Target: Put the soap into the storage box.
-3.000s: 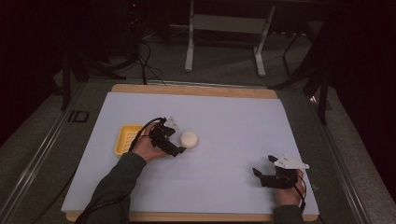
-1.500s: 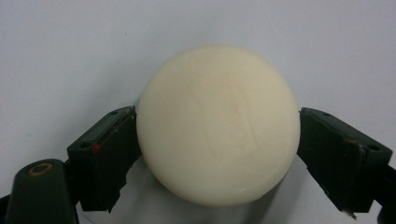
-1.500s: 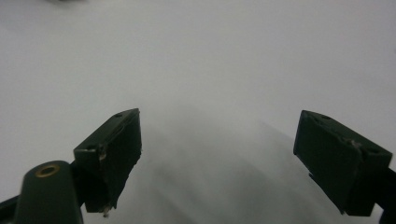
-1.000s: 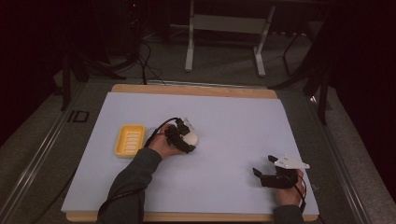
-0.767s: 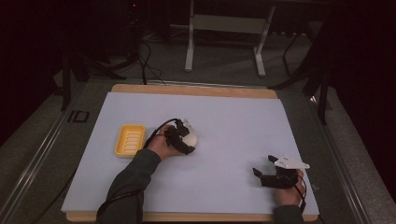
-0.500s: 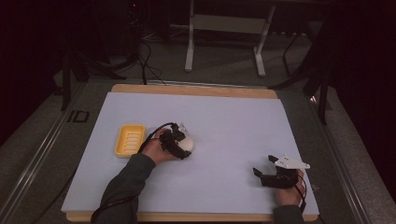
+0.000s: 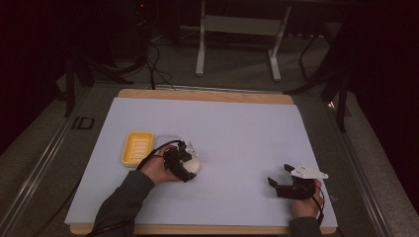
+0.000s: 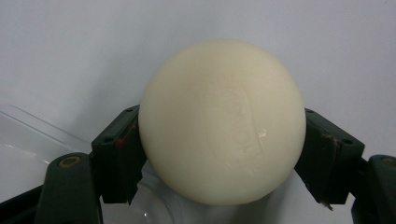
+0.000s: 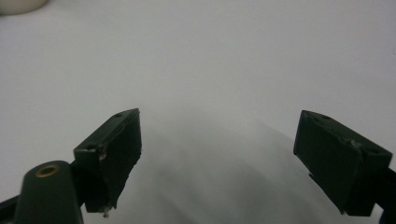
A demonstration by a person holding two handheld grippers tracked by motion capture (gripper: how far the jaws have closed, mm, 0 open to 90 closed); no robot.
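Soap (image 8: 222, 121), a round cream bar, sits clamped between the jaws of the left gripper (image 7: 184, 163), just right of the yellow soap dish (image 7: 137, 148), its likely destination. The right gripper (image 7: 286, 185) rests wide open and empty on the white table sheet (image 7: 237, 128), well apart.

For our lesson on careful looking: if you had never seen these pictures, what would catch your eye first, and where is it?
First, the cream-white round soap, gripped on both sides by the left claw at the left-middle of the pale table sheet. Next, the yellow soap dish just left of it. Last, the right claw, open with nothing between its jaws, near the sheet's right front corner.
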